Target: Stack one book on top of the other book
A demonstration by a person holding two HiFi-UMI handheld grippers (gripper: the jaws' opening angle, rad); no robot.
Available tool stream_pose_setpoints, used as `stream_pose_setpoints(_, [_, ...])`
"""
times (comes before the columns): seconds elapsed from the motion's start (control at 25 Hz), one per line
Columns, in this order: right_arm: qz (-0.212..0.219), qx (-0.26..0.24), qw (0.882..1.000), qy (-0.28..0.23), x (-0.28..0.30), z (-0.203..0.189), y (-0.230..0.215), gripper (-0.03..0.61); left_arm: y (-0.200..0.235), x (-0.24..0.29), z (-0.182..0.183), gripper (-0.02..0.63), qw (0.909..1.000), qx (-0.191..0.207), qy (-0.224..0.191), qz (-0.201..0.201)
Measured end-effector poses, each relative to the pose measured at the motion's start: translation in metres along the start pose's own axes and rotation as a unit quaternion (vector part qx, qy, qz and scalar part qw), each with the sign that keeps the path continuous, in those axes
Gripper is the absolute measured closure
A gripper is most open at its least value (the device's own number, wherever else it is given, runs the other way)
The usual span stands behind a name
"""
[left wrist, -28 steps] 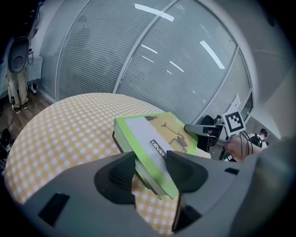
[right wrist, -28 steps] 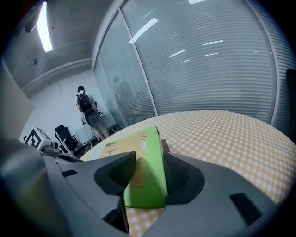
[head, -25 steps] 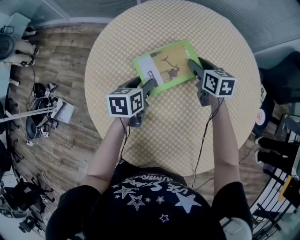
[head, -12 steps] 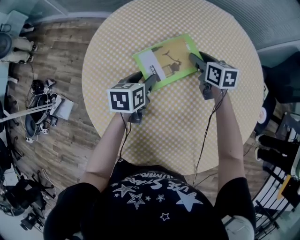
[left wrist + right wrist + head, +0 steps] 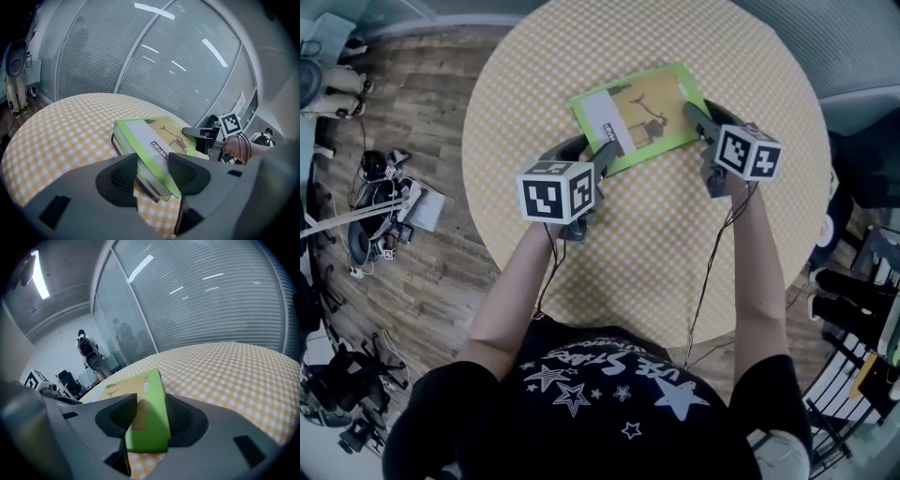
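Observation:
A green book [image 5: 642, 108] lies on a second, dark-edged book [image 5: 114, 139] on the round table [image 5: 675, 234] with its yellow check cloth. My left gripper [image 5: 586, 152] is shut on the green book's near left corner; in the left gripper view that corner [image 5: 159, 136] fills the gap between the jaws. The lower book's edge sits just under it, and whether the pads touch it too is unclear. My right gripper [image 5: 703, 117] is shut on the book's right corner [image 5: 145, 404], its pads against both faces. In the left gripper view the right gripper [image 5: 206, 133] shows beyond the book.
The table edge curves close behind the books. Cables and gear [image 5: 384, 206] lie on the wooden floor at the left. Glass walls with blinds [image 5: 164, 61] stand beyond the table. Dark chairs [image 5: 862, 300] are at the right.
The right gripper has sunk a little with its corner of the green book. The left gripper has stayed put, and both grips are unchanged.

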State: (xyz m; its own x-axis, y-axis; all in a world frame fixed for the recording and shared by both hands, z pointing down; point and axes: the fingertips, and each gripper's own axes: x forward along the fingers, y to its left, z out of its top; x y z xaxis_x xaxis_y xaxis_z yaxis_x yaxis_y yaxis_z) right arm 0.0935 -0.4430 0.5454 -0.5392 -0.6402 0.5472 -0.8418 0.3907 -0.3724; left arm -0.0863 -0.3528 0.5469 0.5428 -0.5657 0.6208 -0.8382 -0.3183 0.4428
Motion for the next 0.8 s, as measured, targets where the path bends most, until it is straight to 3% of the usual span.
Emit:
stream_pose_setpoints(0.4, [-0.011, -0.001, 1.0, -0.002, -0.002, 0.003, 0.001, 0.388, 0.001, -0.001, 0.001, 0.397, 1.0, 0.0, 0.0, -0.007])
stream_pose_setpoints(0.6, [-0.035, -0.045, 0.998, 0.01, -0.006, 0.005, 0.001, 0.382, 0.004, -0.005, 0.007, 0.396, 0.9997, 0.007, -0.016, 0.016])
stream_pose_setpoints(0.8, [-0.035, -0.037, 0.999, -0.001, -0.021, 0.013, 0.009, 0.379, 0.004, -0.02, 0.016, 0.396, 0.9991, 0.018, -0.028, 0.027])
